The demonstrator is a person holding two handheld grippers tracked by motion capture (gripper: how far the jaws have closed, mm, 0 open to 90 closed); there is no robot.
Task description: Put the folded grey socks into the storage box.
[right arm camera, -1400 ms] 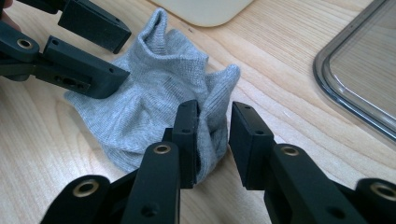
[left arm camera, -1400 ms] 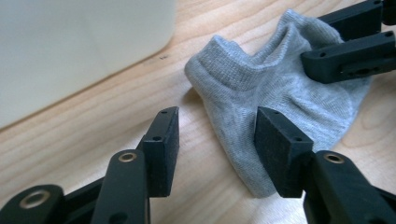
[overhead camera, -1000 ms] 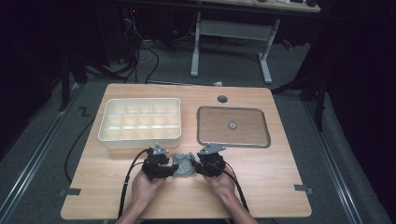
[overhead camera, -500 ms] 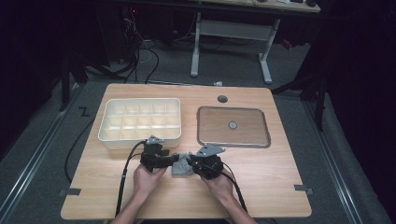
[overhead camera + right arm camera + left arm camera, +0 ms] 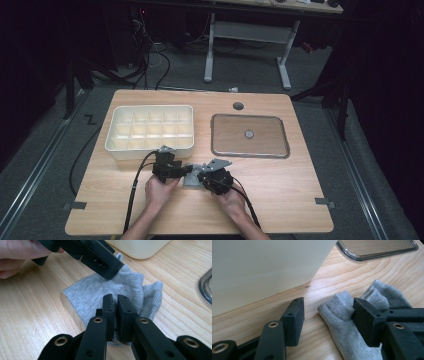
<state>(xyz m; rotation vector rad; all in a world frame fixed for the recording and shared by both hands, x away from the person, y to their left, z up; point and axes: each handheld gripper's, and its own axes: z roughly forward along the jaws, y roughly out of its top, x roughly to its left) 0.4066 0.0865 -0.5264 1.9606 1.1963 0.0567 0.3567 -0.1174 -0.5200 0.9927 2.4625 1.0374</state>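
At lower centre, my right gripper [image 5: 114,315] jaws pinch the grey sock [image 5: 120,290] flat on the tabletop [image 5: 32,315] so my left gripper [image 5: 327,317], jaws apart around its cuff, can bite.

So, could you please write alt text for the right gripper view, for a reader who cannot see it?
The right gripper, fingers nearly together, pinches a crumpled grey sock lying on a wooden table. The left gripper reaches in from the upper left and touches the sock's far side, with a cream tray behind it.
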